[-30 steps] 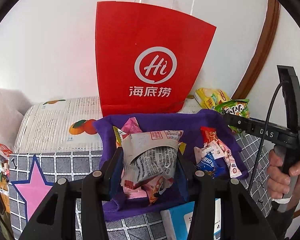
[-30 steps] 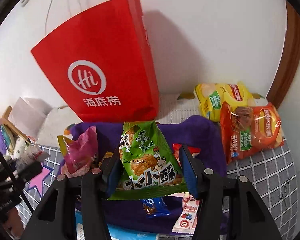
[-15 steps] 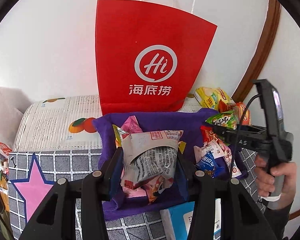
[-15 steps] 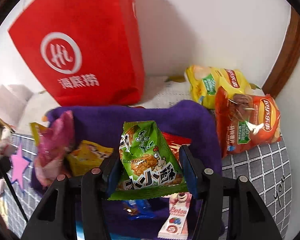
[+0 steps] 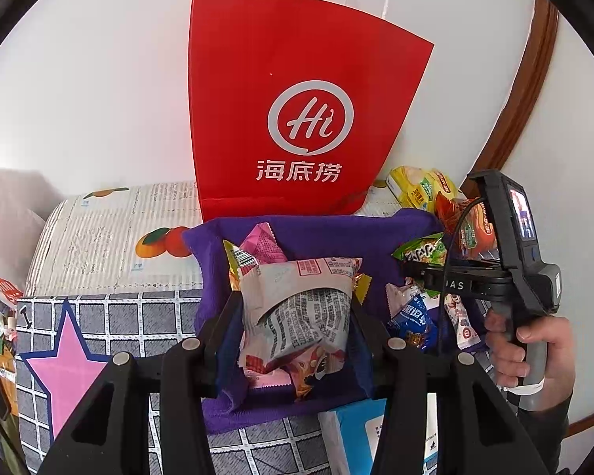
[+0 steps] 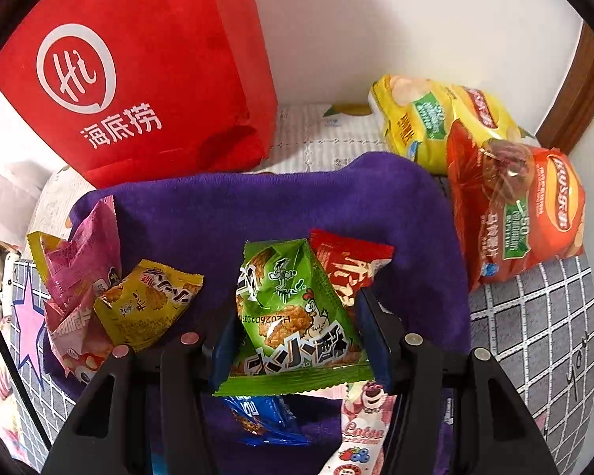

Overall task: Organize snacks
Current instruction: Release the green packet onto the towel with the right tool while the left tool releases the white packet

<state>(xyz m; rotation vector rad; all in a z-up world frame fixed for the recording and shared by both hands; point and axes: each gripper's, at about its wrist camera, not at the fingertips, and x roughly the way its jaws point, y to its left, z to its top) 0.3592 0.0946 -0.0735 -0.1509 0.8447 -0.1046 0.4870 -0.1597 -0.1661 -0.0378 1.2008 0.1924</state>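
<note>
Left gripper (image 5: pixel 295 316) clamped on white printed snack packet (image 5: pixel 297 301), held over purple cloth tray (image 5: pixel 316 233). Right gripper (image 6: pixel 297 332) clamped on green chicken snack packet (image 6: pixel 293 312) above tray's right side. Yellow packet (image 6: pixel 148 303), pink packet (image 6: pixel 83 245) at tray's left edge. Red paper bag (image 5: pixel 297 118) behind the tray; chip bags (image 6: pixel 514 206) just right of it.

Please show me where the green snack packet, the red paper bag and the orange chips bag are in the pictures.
green snack packet (image 6: pixel 293 316): right wrist view, middle of its printed front.
red paper bag (image 5: pixel 297 118): left wrist view, on the white round logo.
orange chips bag (image 6: pixel 518 213): right wrist view, centre of its front.
</note>
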